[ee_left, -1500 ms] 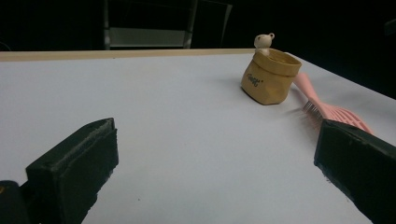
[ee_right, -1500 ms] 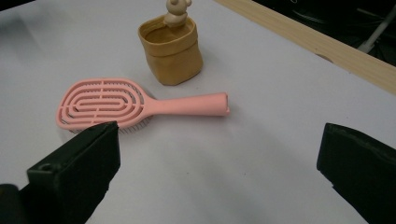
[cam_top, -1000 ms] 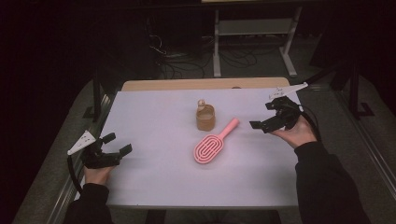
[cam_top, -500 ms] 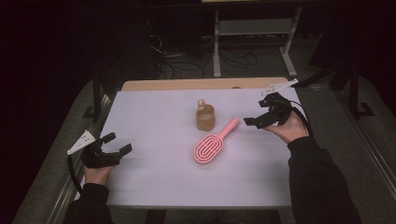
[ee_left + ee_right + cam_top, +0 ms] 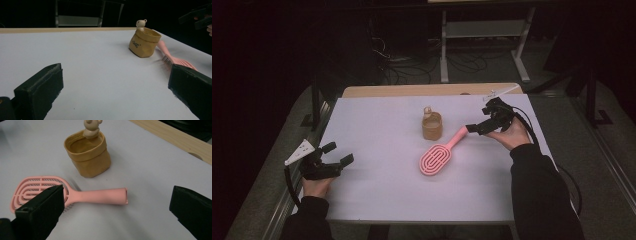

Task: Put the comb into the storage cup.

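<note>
Dark floor and cables surround the white table [image 5: 377,125], where a pink hairbrush [image 5: 439,156] lies near the centre with its handle running toward 1 o'clock, just beside a small tan pouch [image 5: 432,126] with a little bear figure [image 5: 91,125] on its rim. At the table's 2 o'clock, the right gripper [image 5: 482,126] hovers with jaws spread wide and empty, the handle's end lying between and just below them. The left gripper [image 5: 337,155] rests at 8 o'clock, jaws likewise wide apart and holding nothing, well apart from the brush.
</note>
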A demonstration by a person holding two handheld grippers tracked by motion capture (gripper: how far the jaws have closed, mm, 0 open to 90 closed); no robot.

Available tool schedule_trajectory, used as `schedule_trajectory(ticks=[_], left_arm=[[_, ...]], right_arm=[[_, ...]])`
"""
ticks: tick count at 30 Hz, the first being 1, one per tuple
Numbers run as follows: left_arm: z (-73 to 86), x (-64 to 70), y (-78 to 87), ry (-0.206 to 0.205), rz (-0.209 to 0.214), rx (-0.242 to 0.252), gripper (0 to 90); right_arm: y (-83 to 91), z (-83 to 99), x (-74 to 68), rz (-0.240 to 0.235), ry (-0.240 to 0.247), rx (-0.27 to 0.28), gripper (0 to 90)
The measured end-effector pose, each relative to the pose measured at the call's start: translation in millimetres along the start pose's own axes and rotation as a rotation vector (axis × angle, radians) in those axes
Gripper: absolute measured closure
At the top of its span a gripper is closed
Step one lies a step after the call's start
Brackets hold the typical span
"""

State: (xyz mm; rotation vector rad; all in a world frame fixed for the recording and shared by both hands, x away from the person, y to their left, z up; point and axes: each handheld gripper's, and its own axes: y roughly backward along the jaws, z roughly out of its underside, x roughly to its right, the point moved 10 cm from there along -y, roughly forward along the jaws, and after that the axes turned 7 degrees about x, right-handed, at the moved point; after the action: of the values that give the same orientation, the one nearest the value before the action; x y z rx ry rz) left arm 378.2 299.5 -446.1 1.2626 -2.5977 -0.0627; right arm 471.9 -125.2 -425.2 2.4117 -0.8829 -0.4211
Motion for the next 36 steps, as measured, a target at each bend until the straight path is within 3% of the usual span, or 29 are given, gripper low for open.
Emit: schedule_trajectory(ticks=[7,11,15,19,23,36], left_arm=[[0.4,0.1,-0.7,-0.001,0.002,-0.003,0.0],[0.8,0.0,-1.0,0.0,0.003,-0.004,0.0],[1.1,-0.5,-1.3,0.0,0.004,-0.005,0.0],[-0.3,-0.7,-1.1,-0.002,0.001,0.003,0.0],[-1.0,-1.5,-1.1,-0.002,-0.002,0.008,0.0],[-1.6,-2.8,-0.9,-0.002,-0.009,0.013,0.0]], right_arm=[[-13.8,-0.3,2.3,0.008,-0.001,-0.023,1.0],[-22.6,-0.4,3.8,0.014,-0.001,-0.031,6.4],[-29.4,-1.3,2.5,0.002,0.01,-0.027,13.4],[-35.7,-4.2,-2.6,-0.037,-0.023,-0.013,16.7],[-39.9,-6.5,-6.4,-0.06,-0.025,-0.007,24.6],[-56.0,-2.2,-8.2,-0.025,0.001,-0.054,55.6]])
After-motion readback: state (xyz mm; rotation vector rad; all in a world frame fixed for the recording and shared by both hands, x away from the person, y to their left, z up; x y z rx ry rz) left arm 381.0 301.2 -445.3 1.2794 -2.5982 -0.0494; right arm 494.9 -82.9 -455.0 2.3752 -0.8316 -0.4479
